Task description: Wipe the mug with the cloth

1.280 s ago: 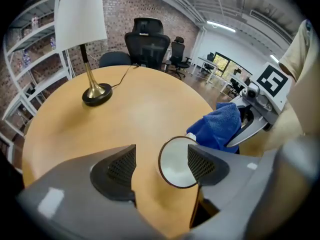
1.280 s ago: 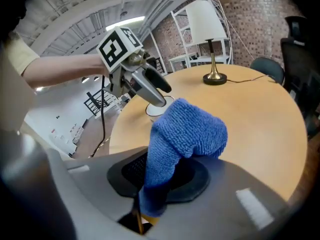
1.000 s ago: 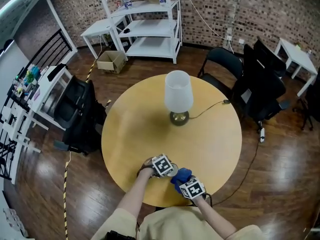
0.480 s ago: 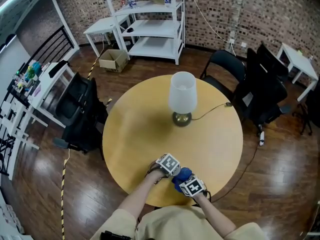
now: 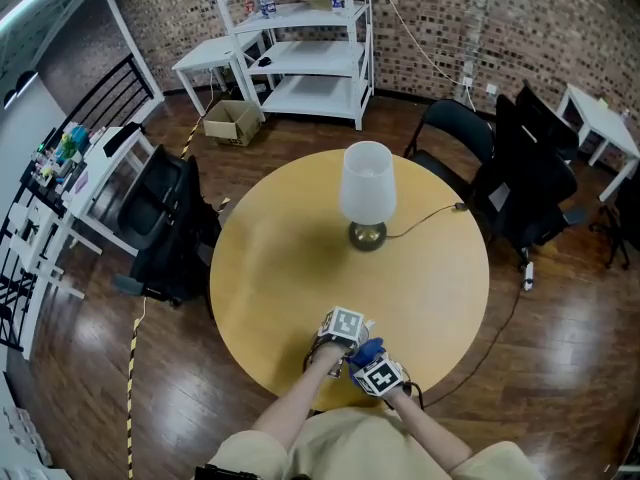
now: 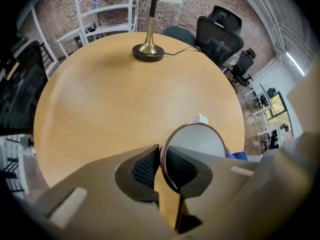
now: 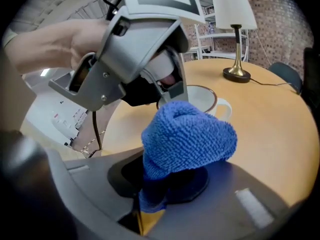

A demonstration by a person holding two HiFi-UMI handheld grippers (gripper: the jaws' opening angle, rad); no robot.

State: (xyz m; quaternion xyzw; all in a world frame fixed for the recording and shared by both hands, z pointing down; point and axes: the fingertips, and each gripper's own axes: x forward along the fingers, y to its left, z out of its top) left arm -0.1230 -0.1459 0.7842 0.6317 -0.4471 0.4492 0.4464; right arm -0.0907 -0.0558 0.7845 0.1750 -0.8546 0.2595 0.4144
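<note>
I'm clamping left gripper on thin brown rim of glossy white mug, jaws having just been closing onto it. Mug is sitting near my edge of smooth round wooden table. Right gripper is pinching nubby blue cloth, bunched just beside mug. White-shaded, brass-footed lamp is standing mid-table. Brick wall and dark plank floor are surrounding.

Blue cloth, white mug
The mug's rim is dark brown; the table under it is honey-yellow; the lamp beyond it is white-shaded, brass-based.
</note>
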